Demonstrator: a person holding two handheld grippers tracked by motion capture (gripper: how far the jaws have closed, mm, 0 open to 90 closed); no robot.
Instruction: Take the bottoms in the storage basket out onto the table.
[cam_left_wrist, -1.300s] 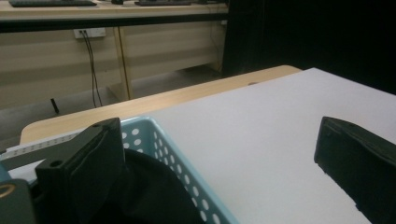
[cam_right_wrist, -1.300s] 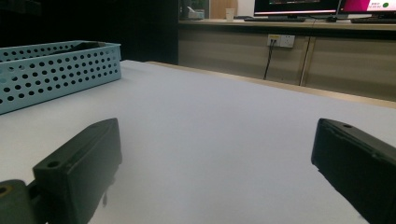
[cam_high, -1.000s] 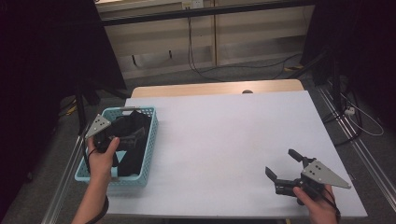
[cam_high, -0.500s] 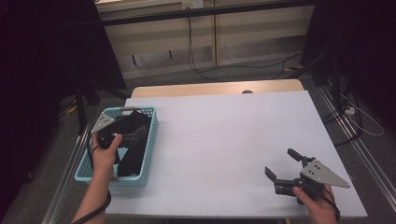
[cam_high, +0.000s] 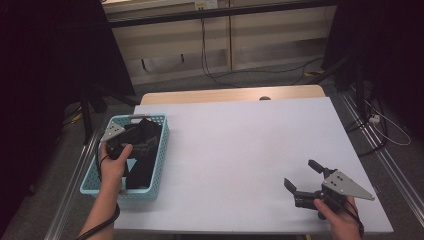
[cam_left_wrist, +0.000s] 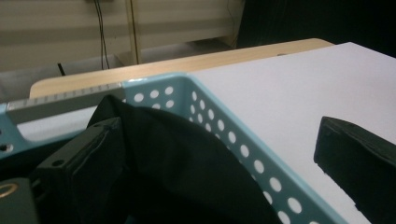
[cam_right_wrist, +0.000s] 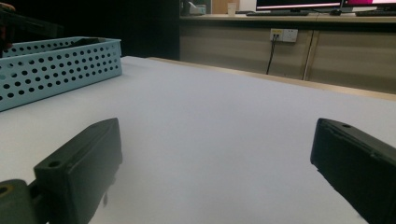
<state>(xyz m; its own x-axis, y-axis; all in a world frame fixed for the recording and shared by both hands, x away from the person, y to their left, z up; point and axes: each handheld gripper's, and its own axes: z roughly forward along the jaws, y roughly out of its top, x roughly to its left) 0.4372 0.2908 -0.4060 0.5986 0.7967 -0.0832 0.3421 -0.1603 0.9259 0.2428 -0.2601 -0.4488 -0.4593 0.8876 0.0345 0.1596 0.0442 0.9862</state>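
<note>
Lying between parted left gripper fingers: black cloth.

**Black cloth in the blue basket**

The black cloth lay crumpled inside the light blue perforated basket, which stood at the left edge of the white table. The cloth filled most of the basket, and one fold rose a little above the far rim. In the left gripper view, it was heaped against the basket's perforated wall.
</note>
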